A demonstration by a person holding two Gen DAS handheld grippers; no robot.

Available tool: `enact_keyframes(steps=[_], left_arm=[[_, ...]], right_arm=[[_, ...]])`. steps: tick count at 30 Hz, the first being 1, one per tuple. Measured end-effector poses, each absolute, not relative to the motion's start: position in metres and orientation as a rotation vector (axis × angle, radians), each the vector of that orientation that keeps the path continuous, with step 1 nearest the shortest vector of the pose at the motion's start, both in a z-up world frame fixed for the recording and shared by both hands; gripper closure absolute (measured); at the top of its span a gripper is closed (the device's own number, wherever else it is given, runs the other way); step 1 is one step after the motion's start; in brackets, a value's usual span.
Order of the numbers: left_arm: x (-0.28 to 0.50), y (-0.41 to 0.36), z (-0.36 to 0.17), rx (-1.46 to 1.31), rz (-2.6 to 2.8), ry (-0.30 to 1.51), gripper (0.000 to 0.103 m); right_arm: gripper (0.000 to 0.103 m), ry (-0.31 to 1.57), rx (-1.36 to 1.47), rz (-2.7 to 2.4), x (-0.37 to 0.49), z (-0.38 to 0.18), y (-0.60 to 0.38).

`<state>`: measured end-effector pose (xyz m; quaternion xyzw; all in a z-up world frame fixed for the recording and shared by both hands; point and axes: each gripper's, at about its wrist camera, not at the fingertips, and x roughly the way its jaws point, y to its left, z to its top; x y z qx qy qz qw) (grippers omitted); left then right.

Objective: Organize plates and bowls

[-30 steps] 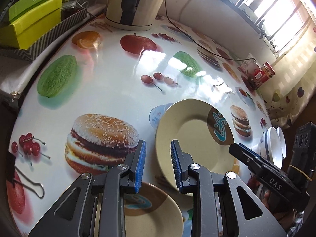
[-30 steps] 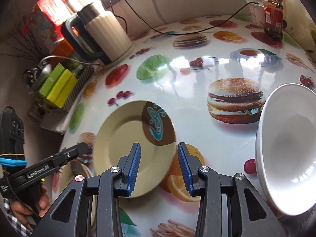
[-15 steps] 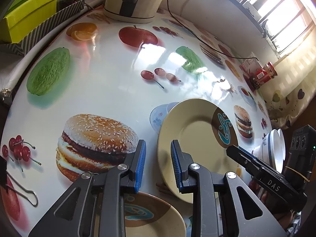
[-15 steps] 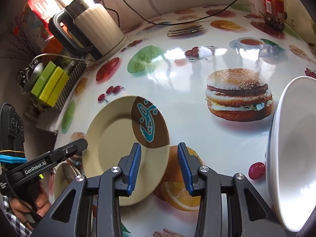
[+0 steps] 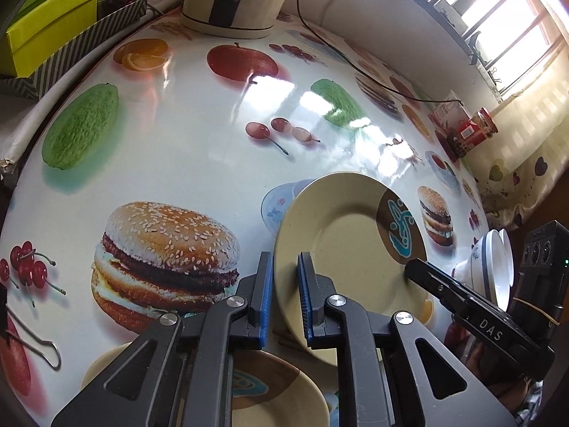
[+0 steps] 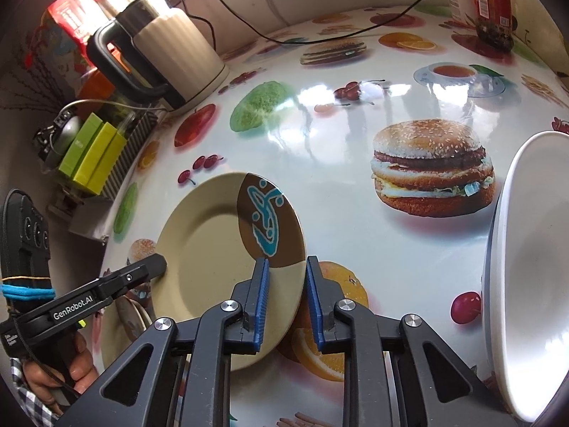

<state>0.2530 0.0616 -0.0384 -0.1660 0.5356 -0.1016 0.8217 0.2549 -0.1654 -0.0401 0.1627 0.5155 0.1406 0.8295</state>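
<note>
A beige plate (image 5: 341, 249) with a brown and teal patch lies on the fruit-print table (image 5: 185, 149). My left gripper (image 5: 284, 263) straddles its left rim; the jaws are closing and the blue pads (image 5: 266, 299) touch the rim on both sides. My right gripper (image 6: 286, 267) straddles the opposite rim of the same plate (image 6: 206, 249), jaws closing, pads against the edge. Its tip (image 5: 412, 267) rests over the plate's far side in the left wrist view. A second, similar plate (image 5: 277, 398) lies under the left gripper, partly hidden. Stacked white bowls (image 6: 526, 267) stand at the right.
A cream kettle (image 6: 167, 53) with its cable stands at the back, beside green boxes (image 6: 92, 153) in a striped tray. A red-labelled jar (image 6: 492, 3) is at the far right corner. A binder clip (image 5: 35, 341) lies near the left edge. A person's hand (image 6: 71, 366) holds the left gripper.
Both pairs of jaws have narrowed onto the beige plate's rim, one on each side. Neither hand has moved much, and the plate lies where it was.
</note>
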Motion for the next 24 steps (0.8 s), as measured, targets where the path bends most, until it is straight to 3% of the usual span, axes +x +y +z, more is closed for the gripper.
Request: enact_keyframes(steps=[24], left_arm=[[0.244,0.066,-0.017,-0.344,-0.229,1.073,0.089]], right_arm=[[0.083,1.054,0.379,0.308,0.249,-0.025,-0.170]])
